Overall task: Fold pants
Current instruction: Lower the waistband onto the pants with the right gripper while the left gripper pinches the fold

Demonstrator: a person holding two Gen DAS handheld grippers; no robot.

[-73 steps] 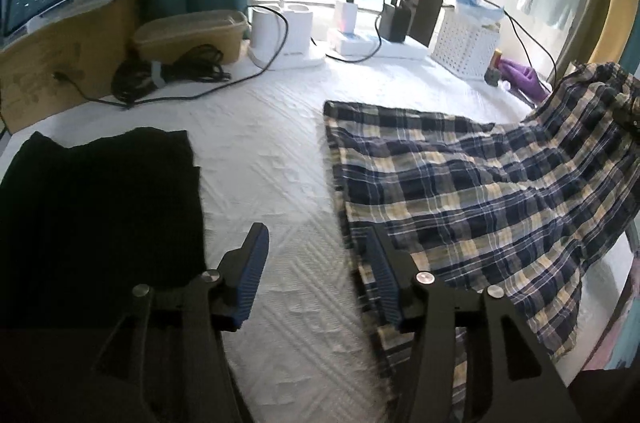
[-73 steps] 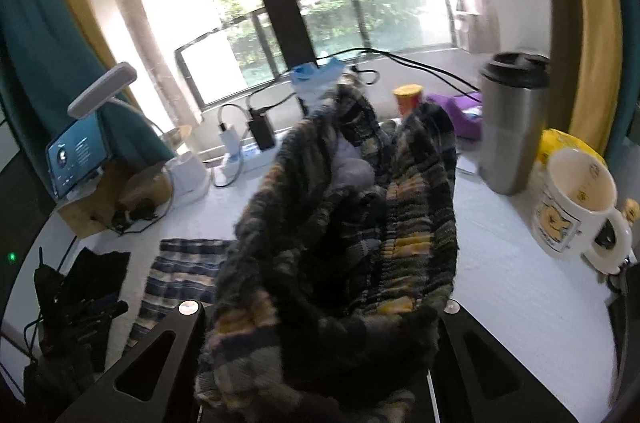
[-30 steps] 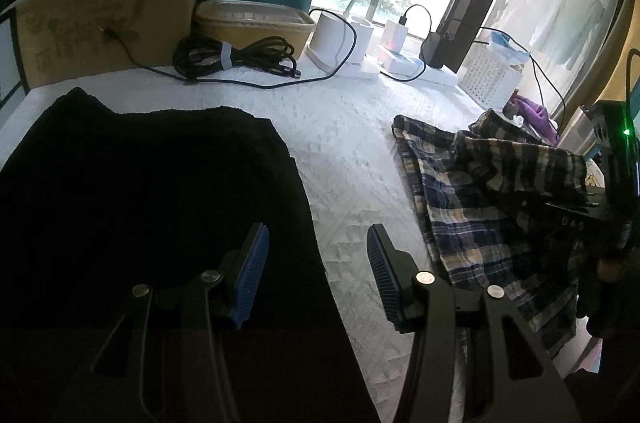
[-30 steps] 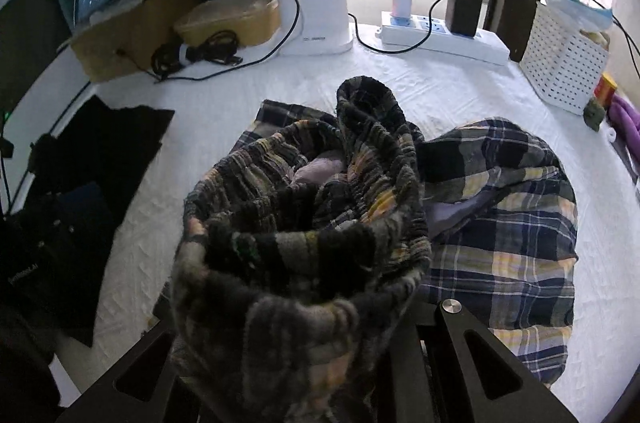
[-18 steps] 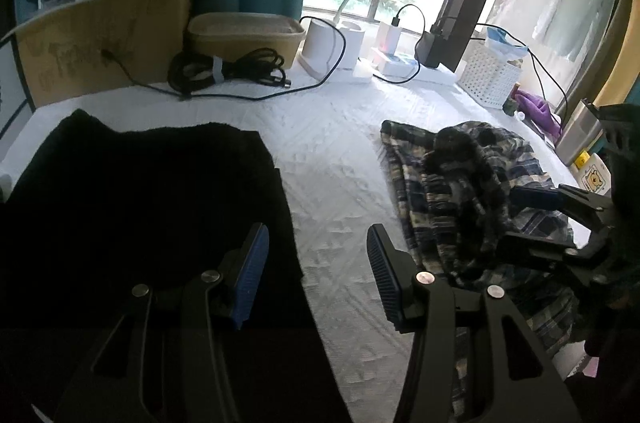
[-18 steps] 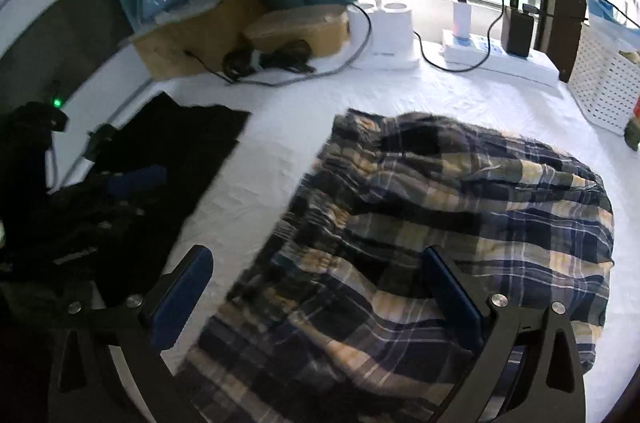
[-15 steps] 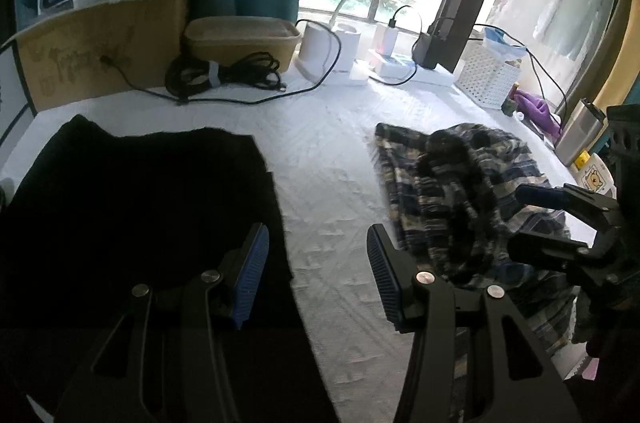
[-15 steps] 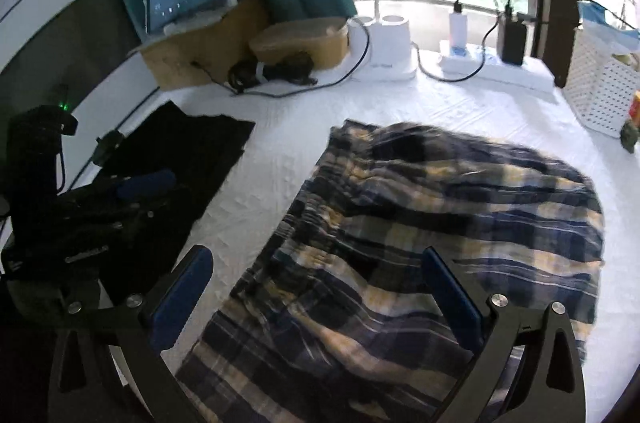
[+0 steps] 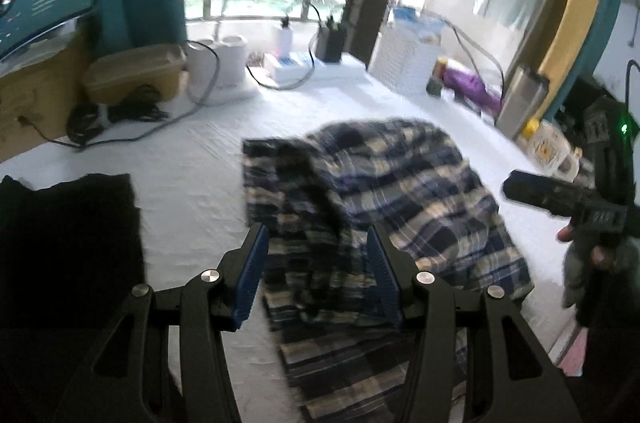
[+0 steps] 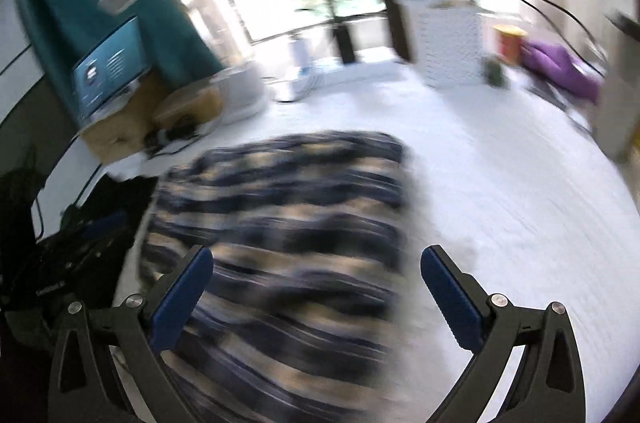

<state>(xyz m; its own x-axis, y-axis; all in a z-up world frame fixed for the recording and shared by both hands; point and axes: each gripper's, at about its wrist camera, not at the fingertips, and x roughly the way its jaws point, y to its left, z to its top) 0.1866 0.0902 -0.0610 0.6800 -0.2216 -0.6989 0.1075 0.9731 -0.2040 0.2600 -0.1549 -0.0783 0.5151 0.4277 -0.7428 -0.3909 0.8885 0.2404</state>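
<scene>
The blue, black and cream plaid pants (image 9: 392, 199) lie folded over in a loose heap on the white bedspread (image 9: 192, 179). They also show, blurred, in the right wrist view (image 10: 288, 223). My left gripper (image 9: 316, 271) is open, its blue pads on either side of the heap's near left part. My right gripper (image 10: 316, 299) is open wide and empty above the pants' near edge. It also shows at the right of the left wrist view (image 9: 568, 203).
A black garment (image 9: 68, 235) lies at the left. At the back stand a cardboard box (image 9: 36, 99), a tan container (image 9: 136, 71), cables (image 9: 116, 111), a power strip (image 9: 292, 67) and a white basket (image 9: 412, 63). A steel tumbler (image 9: 520, 103) and mug (image 9: 552, 147) stand at the right.
My right gripper has let go of the pants, which dropped folded over, and has pulled back to the right. My left gripper has moved right from the black garment to the plaid heap.
</scene>
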